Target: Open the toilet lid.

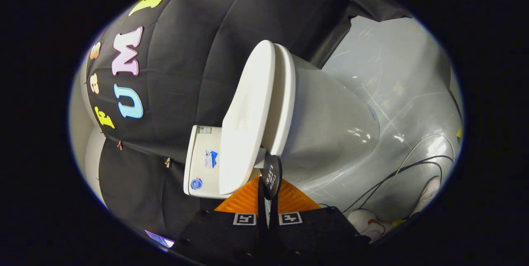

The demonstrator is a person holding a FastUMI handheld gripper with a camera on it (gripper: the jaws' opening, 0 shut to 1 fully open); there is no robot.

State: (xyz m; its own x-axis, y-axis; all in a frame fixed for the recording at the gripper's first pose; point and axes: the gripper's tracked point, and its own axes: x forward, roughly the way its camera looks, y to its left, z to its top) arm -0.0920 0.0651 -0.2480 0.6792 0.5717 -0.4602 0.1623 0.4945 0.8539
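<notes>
gripper view: the tool has its fingers pressed together on a dark round tab that hangs off the lid. the lid sits just ahead, seemingly lifted slightly off the seat. beyond lie the bowl, tank and cables on the floor.

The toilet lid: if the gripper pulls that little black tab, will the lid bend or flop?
Probably not. The toilet lid looks like thick, glossy moulded plastic, so it should stay stiff and swing as one piece, likely on a hinge. The thin black tab, pinched in the gripper, seems likelier to flex. The shiny surface could be slippery to touch directly.
</notes>
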